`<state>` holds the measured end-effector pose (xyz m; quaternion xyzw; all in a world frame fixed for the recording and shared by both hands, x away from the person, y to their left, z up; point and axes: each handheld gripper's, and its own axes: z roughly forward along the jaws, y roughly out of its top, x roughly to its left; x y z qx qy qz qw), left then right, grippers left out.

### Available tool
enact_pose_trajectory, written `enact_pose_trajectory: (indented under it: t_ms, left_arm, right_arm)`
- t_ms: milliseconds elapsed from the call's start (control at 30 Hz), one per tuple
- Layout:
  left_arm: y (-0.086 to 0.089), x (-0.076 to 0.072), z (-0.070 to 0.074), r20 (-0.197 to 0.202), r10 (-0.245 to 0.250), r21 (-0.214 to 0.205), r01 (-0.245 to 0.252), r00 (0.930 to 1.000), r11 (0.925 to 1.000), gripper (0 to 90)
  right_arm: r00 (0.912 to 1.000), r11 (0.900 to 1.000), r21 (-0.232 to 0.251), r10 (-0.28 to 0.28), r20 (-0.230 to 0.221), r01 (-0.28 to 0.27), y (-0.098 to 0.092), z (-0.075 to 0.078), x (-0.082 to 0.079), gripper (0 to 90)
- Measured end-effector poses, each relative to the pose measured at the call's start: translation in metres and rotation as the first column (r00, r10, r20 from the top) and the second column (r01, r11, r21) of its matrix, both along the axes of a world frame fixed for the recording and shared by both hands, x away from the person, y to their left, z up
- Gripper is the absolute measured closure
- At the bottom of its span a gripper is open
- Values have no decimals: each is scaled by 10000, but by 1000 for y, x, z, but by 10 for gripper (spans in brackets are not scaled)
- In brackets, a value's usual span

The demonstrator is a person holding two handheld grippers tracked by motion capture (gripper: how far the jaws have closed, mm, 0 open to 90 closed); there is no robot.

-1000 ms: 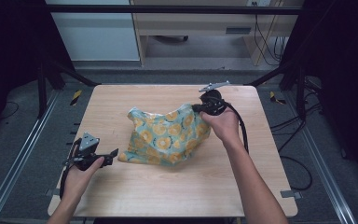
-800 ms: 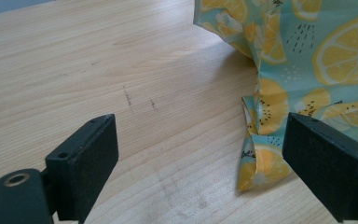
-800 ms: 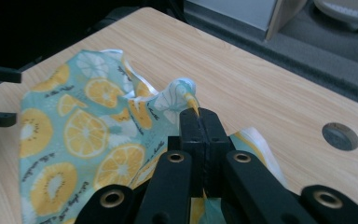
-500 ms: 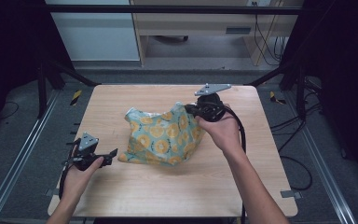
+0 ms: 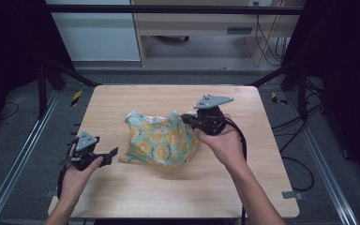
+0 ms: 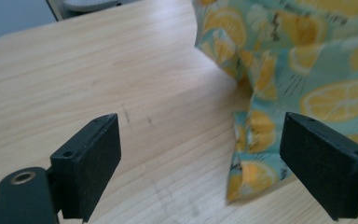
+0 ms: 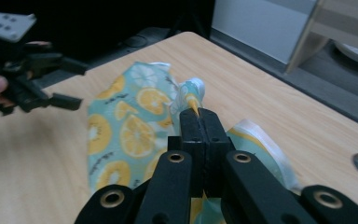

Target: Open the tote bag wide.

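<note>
Right claw [image 7: 199, 122] pressed together, pinching a raised fold of the lemon-print cloth [image 5: 161, 139], lifting its right side off the table [image 5: 168, 197]. Left claw [image 6: 200, 154] spread wide, empty, low over the table just beside the cloth's near-left corner. Cloth bunched mid-table.

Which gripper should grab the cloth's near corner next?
Likely the left gripper: its fingers are open with the cloth corner between them, while the right gripper is shut on another part.
</note>
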<state>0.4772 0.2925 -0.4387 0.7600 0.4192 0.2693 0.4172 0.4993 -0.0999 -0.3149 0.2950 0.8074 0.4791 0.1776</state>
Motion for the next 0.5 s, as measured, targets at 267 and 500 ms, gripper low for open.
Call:
enact_pose_trajectory:
  t_ms: [267,500]
  left_arm:
    - [-13,11,25,139,-437,10,437,9989,9990,154]
    - [-22,22,54,267,-741,189,736,9969,9971,154]
  right_arm:
    - [9991,9991,-80,410,-148,-411,-1,-19,-20,900]
    - [9979,9981,-65,614,-206,-616,2,-29,-29,900]
